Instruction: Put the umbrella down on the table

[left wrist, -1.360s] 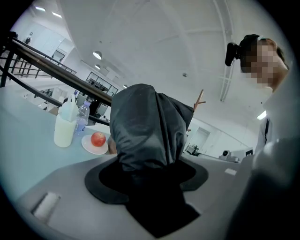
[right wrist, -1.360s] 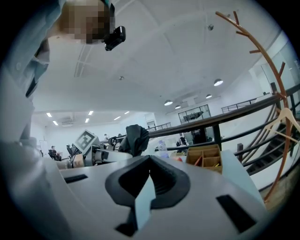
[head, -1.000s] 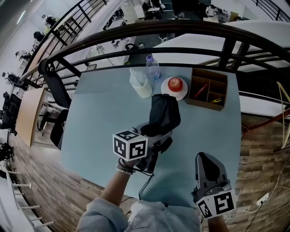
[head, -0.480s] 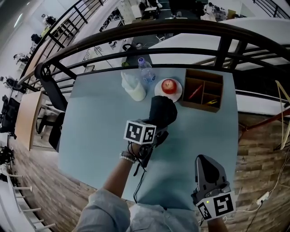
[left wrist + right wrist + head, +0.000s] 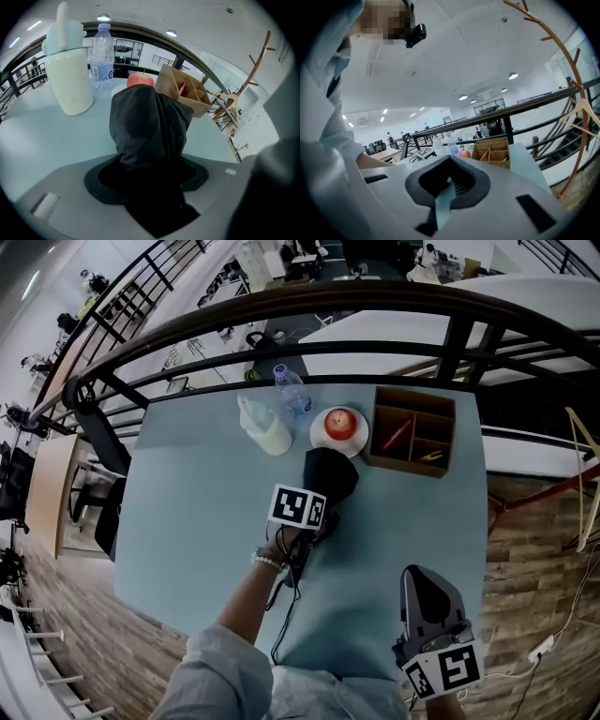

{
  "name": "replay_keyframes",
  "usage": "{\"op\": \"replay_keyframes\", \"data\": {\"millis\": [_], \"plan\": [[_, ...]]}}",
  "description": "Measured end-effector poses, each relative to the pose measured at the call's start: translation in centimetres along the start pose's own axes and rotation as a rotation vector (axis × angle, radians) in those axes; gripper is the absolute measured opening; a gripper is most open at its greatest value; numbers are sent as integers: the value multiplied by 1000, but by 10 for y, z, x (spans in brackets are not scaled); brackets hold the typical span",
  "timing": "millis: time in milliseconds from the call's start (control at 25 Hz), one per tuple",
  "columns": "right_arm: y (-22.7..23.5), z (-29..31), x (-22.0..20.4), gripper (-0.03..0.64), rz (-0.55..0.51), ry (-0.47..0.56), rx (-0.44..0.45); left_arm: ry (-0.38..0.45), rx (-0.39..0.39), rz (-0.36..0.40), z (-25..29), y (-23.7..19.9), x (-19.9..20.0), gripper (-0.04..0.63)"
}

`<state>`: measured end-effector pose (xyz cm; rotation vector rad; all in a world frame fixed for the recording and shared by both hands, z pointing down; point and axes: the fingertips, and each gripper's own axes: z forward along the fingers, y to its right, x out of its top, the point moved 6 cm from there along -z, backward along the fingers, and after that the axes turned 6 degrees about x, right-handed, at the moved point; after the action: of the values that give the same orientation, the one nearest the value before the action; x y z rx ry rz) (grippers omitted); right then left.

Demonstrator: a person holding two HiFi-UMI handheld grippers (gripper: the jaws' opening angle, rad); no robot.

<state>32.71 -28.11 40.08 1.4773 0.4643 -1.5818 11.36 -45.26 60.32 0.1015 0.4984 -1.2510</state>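
On the light blue table (image 5: 187,493), toward the 12 o'clock edge, a row of things is seen. At the left end a white jug (image 5: 267,432) is set. Just beside it, at its 1 o'clock, a clear water bottle (image 5: 292,395) is stood upright. Next, a red apple (image 5: 339,422) is kept on a white plate (image 5: 360,439). At the plate's 3 o'clock a wooden box (image 5: 373,432) with small parts inside is placed. A red pen (image 5: 396,434) is laid in one part, and something yellow (image 5: 431,455) in another.

The black umbrella (image 5: 328,476) is found near the middle of the table, at the plate's 6 o'clock. It is folded up, and its far end is pointed toward the apple. Its near end is squeezed tight between the jaws of the left gripper (image 5: 314,517). It cannot be told if the umbrella is touching the table top.

The right gripper (image 5: 427,582) is held at the 5 o'clock corner of the table, well apart from the umbrella. Its jaws are pressed close together, and nothing is held between them. Only a thin strip of blue table is seen through the gap.

A dark railing (image 5: 328,306) is curved around the far side of the table.
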Motion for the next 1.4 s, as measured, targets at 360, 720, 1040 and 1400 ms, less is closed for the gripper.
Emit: {"op": "replay_keyframes", "data": {"millis": [360,720,1040,1400], "plan": [[-4,6,-2,-5,8,1,0,-3,-1,33,10,0,3,276],[-13,6,2,-5,-7,5,-2,67,-68,-11,-3,1,2,287],[-26,7,9,-5,-22,24,7,141,-93,-41,-24,3,1,286],[-49,0,8,-5,-37,25,20,248,-48,63,-51,6,-7,128]]}}
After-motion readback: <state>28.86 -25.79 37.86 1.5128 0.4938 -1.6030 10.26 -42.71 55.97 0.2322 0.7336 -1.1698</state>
